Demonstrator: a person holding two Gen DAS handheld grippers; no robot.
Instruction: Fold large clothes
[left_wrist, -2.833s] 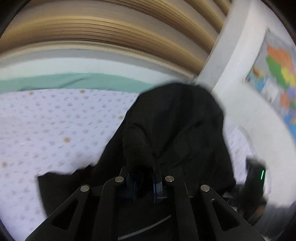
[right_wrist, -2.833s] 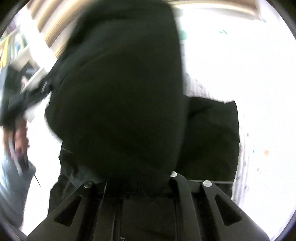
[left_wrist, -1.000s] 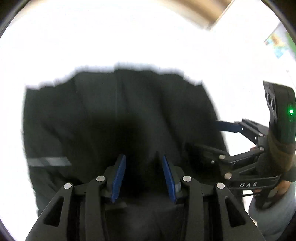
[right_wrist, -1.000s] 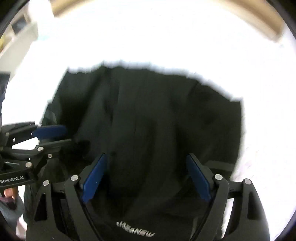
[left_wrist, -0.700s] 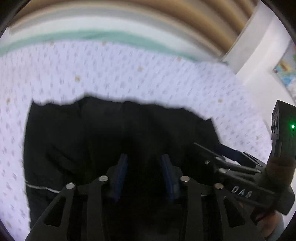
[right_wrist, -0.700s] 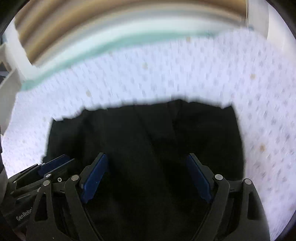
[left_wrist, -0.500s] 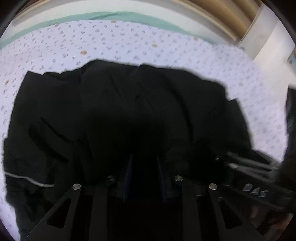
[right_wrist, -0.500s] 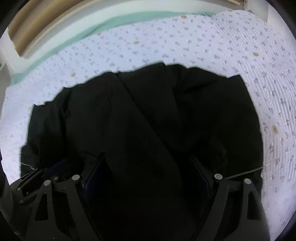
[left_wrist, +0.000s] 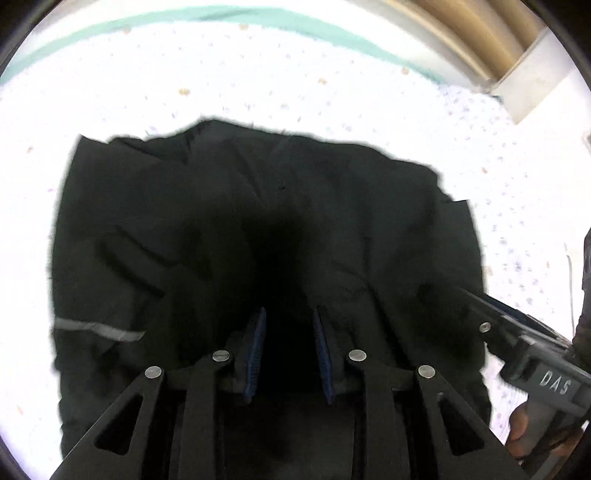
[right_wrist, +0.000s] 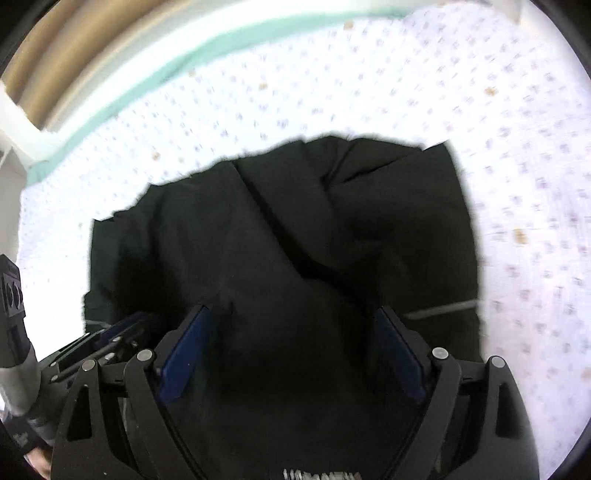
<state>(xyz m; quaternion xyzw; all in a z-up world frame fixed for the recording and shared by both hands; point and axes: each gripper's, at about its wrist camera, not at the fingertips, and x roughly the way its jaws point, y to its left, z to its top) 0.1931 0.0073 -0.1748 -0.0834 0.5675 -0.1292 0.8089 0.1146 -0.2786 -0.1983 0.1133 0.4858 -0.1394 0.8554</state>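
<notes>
A large black jacket (left_wrist: 229, 229) lies folded in a rough rectangle on the white dotted bedspread (left_wrist: 295, 85). It has a thin grey reflective stripe (left_wrist: 99, 330) at its left edge. My left gripper (left_wrist: 288, 325) hovers over its near edge with blue pads partly open and nothing between them. The right gripper shows in the left wrist view (left_wrist: 517, 332) at the jacket's right side. In the right wrist view the jacket (right_wrist: 295, 229) fills the middle, and my right gripper (right_wrist: 291, 325) stands wide open above it, empty. The left gripper shows there (right_wrist: 110, 339) at the lower left.
The bedspread (right_wrist: 517, 147) surrounds the jacket on all sides. A mint-green sheet edge (left_wrist: 110, 26) runs along the far side of the bed. A tan headboard (left_wrist: 480, 37) and white wall stand behind it.
Both grippers let go of the jacket, which had been held up, and it now lies folded on the bed. Both grippers have pulled back slightly over its near edge.
</notes>
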